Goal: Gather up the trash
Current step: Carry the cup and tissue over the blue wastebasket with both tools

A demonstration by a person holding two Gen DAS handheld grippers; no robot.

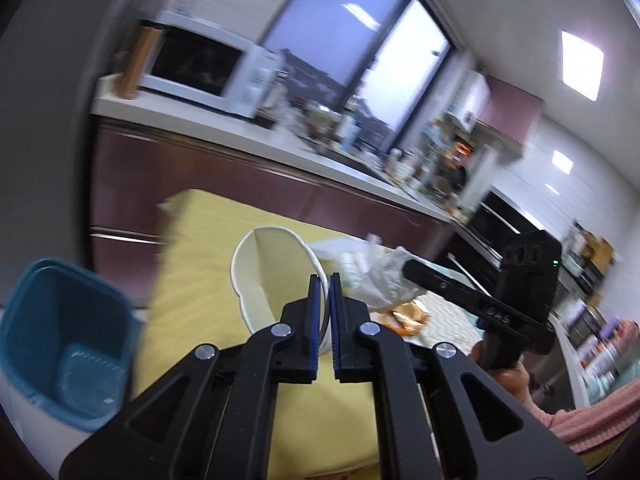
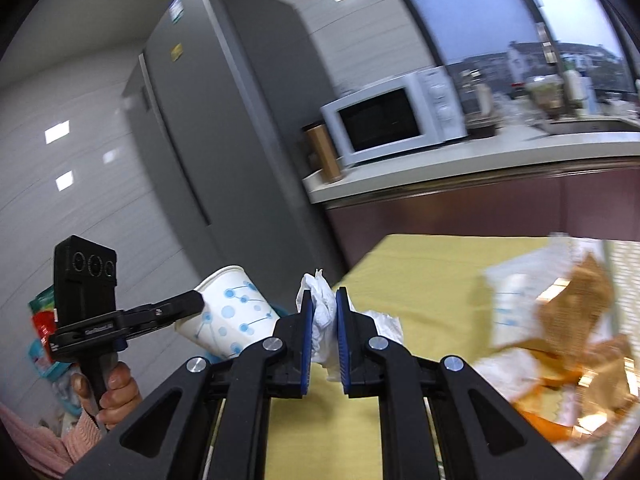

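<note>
While left claw (image 1: pixel 325 280) pinches paper cup (image 1: pixel 264 268), right claw (image 2: pixel 323 294) clamps tissue (image 2: pixel 322 312); bin (image 1: pixel 60 340) nearby.

A table under a yellow cloth (image 2: pixel 420 276), with a blurred heap of white and brown wrappers (image 2: pixel 560 340) lying on its right side, orange scraps among them

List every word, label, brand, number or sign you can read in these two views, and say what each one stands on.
None can be read with certainty.
Right gripper: raised letters on its arm, blurred.
Left gripper: small white print on its arm, too small.
Fridge: two stickers, blurred.
Microwave: dial markings, blurred.
Paper cup: blue dots only, no words.
Wrappers: print blurred.
</note>
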